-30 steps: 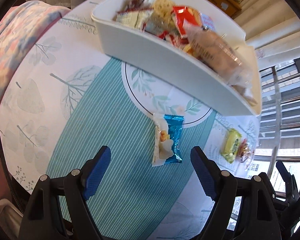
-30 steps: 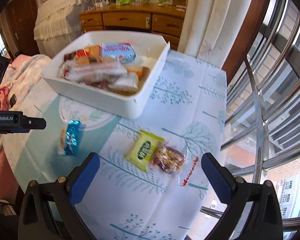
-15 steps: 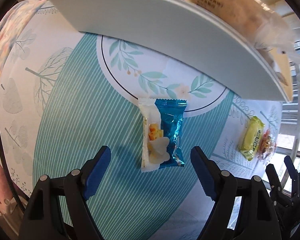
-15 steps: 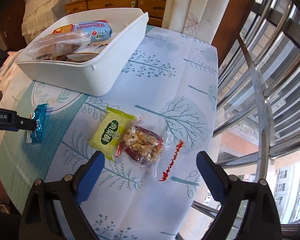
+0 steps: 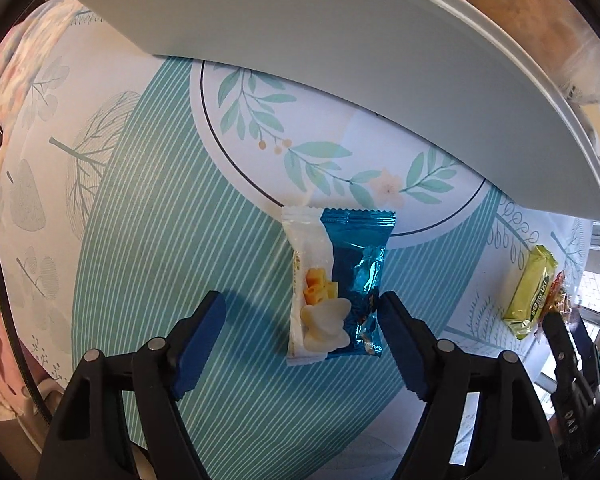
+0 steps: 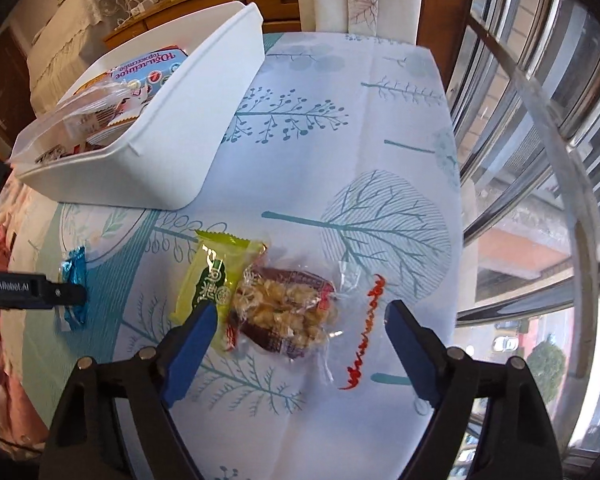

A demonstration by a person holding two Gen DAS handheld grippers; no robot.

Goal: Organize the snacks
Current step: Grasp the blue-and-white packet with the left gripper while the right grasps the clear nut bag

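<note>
The white bin, full of snacks, stands on the bench. In front of the bin lies the blue packet, between the closing jaws of the left gripper, one pad at its edge. Right of the bin's corner, the nut packet overlaps the green packet; the right gripper closes around it, pads not pressing.

Both views are bright, lit by daylight from the window at right. Fisheye distortion bends the bin wall and window bars into arcs; black vignetting fills the corners. The fingers cast a soft shadow on the surface. Glare glints on the blue packet. Focus is sharp centrally, softer toward the rims.
</note>
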